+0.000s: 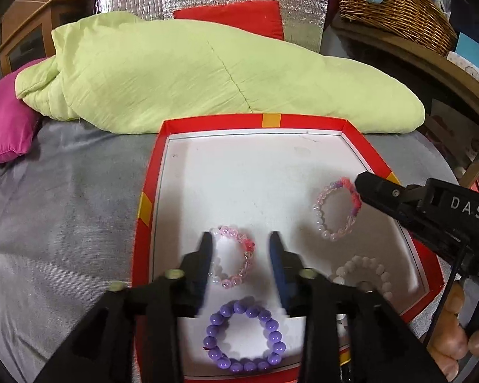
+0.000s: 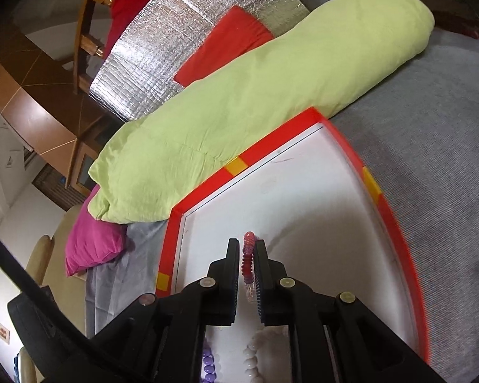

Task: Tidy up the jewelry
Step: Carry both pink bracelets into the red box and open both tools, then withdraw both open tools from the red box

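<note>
A red-rimmed box lid (image 1: 271, 120) with a white floor lies on the bed. On its floor, a pale pink bead bracelet (image 1: 231, 258) lies between the fingers of my open left gripper (image 1: 241, 245); the pads stand clear of it. A purple bead bracelet (image 1: 244, 335) lies nearer the camera, and a white one (image 1: 364, 274) lies to the right. My right gripper (image 1: 361, 188) comes in from the right, shut on the red-and-purple part of a clear pink bracelet (image 1: 333, 214). In the right wrist view, that bracelet (image 2: 248, 261) stands edge-on between the closed pads of the right gripper (image 2: 247, 247), over the lid (image 2: 207, 188).
A light green quilt (image 1: 207, 73) lies along the lid's far edge. A magenta pillow (image 1: 6, 127) sits at the left and a red cushion (image 1: 233, 16) behind. Grey bedsheet (image 1: 64, 207) surrounds the lid. A wicker basket (image 1: 396, 3) stands on a shelf at upper right.
</note>
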Demonstrator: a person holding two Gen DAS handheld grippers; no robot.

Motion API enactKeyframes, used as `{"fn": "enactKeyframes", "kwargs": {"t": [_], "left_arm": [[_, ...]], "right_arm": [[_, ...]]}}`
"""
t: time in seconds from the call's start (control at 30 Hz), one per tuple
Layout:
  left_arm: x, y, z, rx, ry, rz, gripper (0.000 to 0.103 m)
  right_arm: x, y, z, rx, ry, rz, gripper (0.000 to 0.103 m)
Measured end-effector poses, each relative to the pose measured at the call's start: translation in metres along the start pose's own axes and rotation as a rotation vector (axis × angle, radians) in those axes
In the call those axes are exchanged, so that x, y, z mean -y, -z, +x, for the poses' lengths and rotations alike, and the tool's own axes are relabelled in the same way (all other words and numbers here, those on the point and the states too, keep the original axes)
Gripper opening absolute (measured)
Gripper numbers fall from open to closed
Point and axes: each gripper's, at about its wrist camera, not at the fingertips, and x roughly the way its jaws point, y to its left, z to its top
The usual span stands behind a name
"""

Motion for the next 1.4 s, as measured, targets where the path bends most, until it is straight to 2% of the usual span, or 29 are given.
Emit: {"fn": "enactKeyframes", "kwargs": {"t": [0.13, 0.2, 0.47, 0.53, 0.63, 0.9, 1.13, 1.4], "left_arm": [[-0.005, 0.000, -0.009, 0.019, -0.021, 0.001, 0.056], [-0.011, 0.000, -0.013, 0.026, -0.043, -0.006, 0.057], [-0.037, 0.004, -0.025, 0.023, -0.098, -0.049, 0.061], [-0.042, 0.006, -0.030, 0.027, -0.113, -0.049, 0.061], [-0.052, 0.009, -0.036, 0.029, -0.131, -0.054, 0.062], [-0.084, 0.025, -0.049, 0.001, -0.194, -0.083, 0.064], [-0.101, 0.042, -0.059, -0.026, -0.250, -0.070, 0.064], [-0.118, 0.064, -0.069, -0.061, -0.301, -0.061, 0.065]], "right_arm": [[0.000, -0.003, -0.007, 0.006, 0.008, 0.009, 0.012], [0.000, -0.004, -0.010, 0.010, 0.010, 0.010, 0.015], [-0.007, 0.000, -0.013, -0.007, 0.020, 0.015, 0.015], [-0.009, 0.001, -0.013, -0.014, 0.018, 0.020, 0.021], [-0.016, 0.005, -0.016, -0.011, 0.011, 0.027, 0.035], [-0.040, 0.016, -0.024, -0.009, -0.011, -0.017, 0.036], [-0.060, 0.028, -0.049, 0.007, -0.002, -0.131, 0.036], [-0.057, 0.030, -0.072, 0.014, 0.023, -0.163, 0.036]]}}
